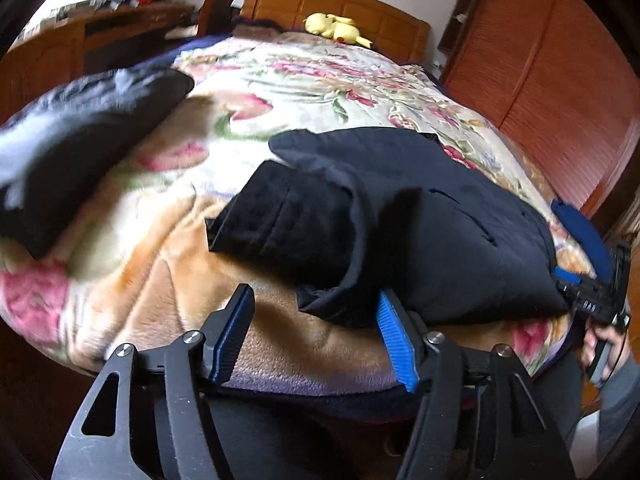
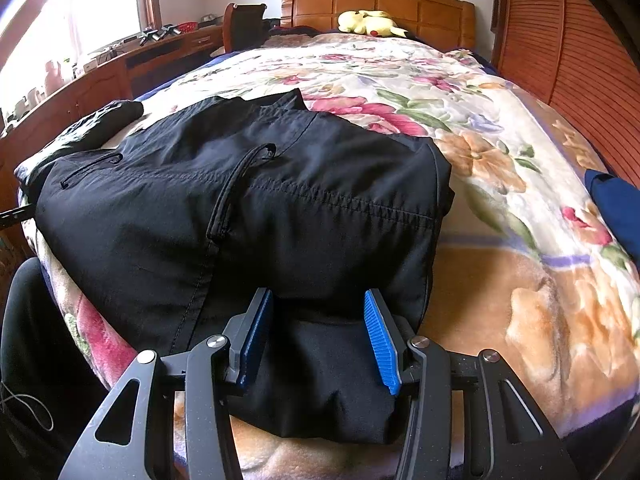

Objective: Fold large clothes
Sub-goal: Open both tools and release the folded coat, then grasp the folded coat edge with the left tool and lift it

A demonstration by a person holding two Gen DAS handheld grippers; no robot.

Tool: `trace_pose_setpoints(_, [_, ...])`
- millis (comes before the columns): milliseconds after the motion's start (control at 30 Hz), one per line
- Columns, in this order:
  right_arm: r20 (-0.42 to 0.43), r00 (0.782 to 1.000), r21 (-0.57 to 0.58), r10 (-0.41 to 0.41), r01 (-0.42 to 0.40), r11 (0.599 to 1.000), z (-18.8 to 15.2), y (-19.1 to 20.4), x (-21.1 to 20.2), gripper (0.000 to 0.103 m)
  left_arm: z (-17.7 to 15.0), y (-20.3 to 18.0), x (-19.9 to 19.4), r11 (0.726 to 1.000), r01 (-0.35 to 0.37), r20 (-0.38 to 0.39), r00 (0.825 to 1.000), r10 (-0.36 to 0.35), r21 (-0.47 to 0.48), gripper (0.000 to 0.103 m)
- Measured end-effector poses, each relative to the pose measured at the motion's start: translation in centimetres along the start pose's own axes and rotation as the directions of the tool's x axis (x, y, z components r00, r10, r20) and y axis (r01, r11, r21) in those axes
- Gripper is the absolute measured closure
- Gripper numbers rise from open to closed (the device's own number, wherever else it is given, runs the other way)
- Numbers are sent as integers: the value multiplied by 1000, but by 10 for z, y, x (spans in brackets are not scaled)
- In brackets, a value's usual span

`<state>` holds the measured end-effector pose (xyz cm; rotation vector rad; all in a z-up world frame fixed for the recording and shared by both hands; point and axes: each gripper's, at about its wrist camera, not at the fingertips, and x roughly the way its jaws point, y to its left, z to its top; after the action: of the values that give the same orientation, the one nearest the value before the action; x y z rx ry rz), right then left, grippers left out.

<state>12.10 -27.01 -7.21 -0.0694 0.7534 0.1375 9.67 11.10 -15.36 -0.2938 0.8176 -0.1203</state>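
Observation:
A black garment [image 2: 280, 200] lies folded into a thick bundle on the floral blanket [image 2: 480, 140] near the foot of the bed. My right gripper [image 2: 317, 296] stands over its near edge, jaws apart, with cloth lying between and under the blue pads [image 2: 382, 340]; I see no pinch. In the left wrist view the same garment [image 1: 440, 220] sits ahead and to the right. My left gripper [image 1: 316, 296] is open just short of its near left corner, with only blanket between the fingers. The right gripper [image 1: 592, 304] shows at the right edge, held by a hand [image 1: 600, 344].
A second dark garment [image 1: 80, 140] lies blurred at the left side of the bed, and a blue cloth [image 2: 616, 208] lies at the right edge. A yellow plush toy [image 2: 368, 22] rests by the headboard. A wooden desk [image 2: 120, 64] runs along the left, a wardrobe [image 1: 560, 80] along the right.

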Motion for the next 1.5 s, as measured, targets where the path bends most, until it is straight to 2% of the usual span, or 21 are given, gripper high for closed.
trace_pose_setpoints(100, [2,1000,0,-10,10,1000,1,1,-2,54,2,3,1,999,26,4,1000,-26,-38,39])
trace_pose_setpoints(200, [11,1000,1,-20,20,1000,3,2,-5,54,5,-1,2,999,22,9,1000,-21,-41,40])
trace_pose_setpoints(367, [55,998,12,-7,6,1000,11,7,-15,54,8,-4,5,997,37,12,999,-37,-64,40])
trace_pose_setpoints(467, [81,996,1,25,-25,1000,18,17,-20,54,10,-5,8,994,77,9,997,-76,-73,55])
trace_pose_setpoints(533, [93,994,-5,53,-53,999,23,25,-21,54,10,-7,8,994,87,15,996,-86,-73,62])
trace_pose_setpoints(667, [106,983,-20,149,-148,989,32,45,-18,54,16,-20,0,996,91,31,995,-91,-12,86])
trace_pose_setpoints(800, [74,987,-72,142,-137,988,32,65,-2,54,32,-31,-11,996,88,63,994,-90,34,91])
trace_pose_setpoints(900, [-7,981,-48,192,-192,980,23,65,23,54,49,-46,-21,992,101,95,990,-108,72,91])
trace_pose_setpoints(1067, [9,988,-107,154,-152,983,16,67,19,54,80,-86,-32,982,114,151,979,-137,150,93])
trace_pose_setpoints(1200, [49,987,-78,154,-150,986,9,53,-4,54,107,-136,-35,958,135,173,968,-182,252,94])
trace_pose_setpoints(1333, [110,989,10,99,-101,995,-4,10,-41,54,125,-192,-27,921,149,164,962,-220,361,95])
trace_pose_setpoints(1500, [158,987,100,-19,3,995,-24,-49,-88,54,131,-268,-14,855,232,97,946,-309,464,95])
